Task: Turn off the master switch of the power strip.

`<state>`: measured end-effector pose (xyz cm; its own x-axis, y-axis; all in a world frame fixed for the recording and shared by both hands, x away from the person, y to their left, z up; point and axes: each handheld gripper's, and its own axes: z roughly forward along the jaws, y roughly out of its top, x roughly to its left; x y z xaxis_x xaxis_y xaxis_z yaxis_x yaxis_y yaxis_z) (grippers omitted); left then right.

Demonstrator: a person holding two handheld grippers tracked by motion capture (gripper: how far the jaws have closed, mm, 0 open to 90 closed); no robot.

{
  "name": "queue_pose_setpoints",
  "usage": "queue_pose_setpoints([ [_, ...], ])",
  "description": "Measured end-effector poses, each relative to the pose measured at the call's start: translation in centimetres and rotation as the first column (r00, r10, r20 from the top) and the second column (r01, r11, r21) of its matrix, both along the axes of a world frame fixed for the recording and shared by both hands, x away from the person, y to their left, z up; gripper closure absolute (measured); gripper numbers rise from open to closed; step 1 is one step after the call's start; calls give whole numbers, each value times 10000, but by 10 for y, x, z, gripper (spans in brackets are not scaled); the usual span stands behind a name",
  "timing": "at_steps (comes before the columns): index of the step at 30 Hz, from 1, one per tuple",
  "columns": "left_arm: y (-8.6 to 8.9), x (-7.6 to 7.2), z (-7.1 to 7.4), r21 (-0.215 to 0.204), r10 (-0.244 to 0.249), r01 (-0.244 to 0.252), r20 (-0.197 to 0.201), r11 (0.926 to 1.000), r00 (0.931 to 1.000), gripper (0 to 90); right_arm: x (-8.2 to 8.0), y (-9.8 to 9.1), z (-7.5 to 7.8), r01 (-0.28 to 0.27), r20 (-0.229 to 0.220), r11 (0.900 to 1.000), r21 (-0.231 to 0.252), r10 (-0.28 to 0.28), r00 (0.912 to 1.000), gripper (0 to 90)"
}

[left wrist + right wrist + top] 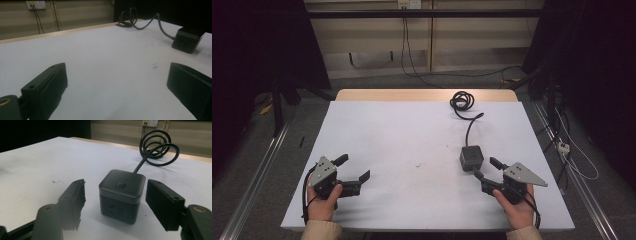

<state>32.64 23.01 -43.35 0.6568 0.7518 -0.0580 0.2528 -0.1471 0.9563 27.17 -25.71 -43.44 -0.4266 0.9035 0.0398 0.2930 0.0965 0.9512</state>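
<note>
High view: one black cube power socket [471,157] with one coiled black cable [462,101] sits on the white table [412,140] at its right side, between the apart jaws of the right gripper [485,168], pads not touching it. One left gripper [353,167] rests near the left front edge, jaws wide with nothing between them. Right gripper view: one button [120,184] on the cube's top; its small markings are too blurred to read.

A rectangular table [377,130] with a pale grey-white top and a light wooden strip along its far edge carries a small black cube-shaped power socket [471,158] at right of centre. Its black cable [462,101] runs to a loose coil by the far edge. A few dark specks [418,164] lie mid-table.
</note>
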Motion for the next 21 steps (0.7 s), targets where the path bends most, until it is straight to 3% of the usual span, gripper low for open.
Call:
queue_pose_setpoints([
  [9,0,1,0,113,-78,78,33,9999,10000,29,6,-5,3,56,-364,9998,165,-50,9993,441],
  [21,-1,1,0,123,-127,127,38,9998,9999,29,8,-10,7,-7,-458,9996,287,21,9989,537],
])
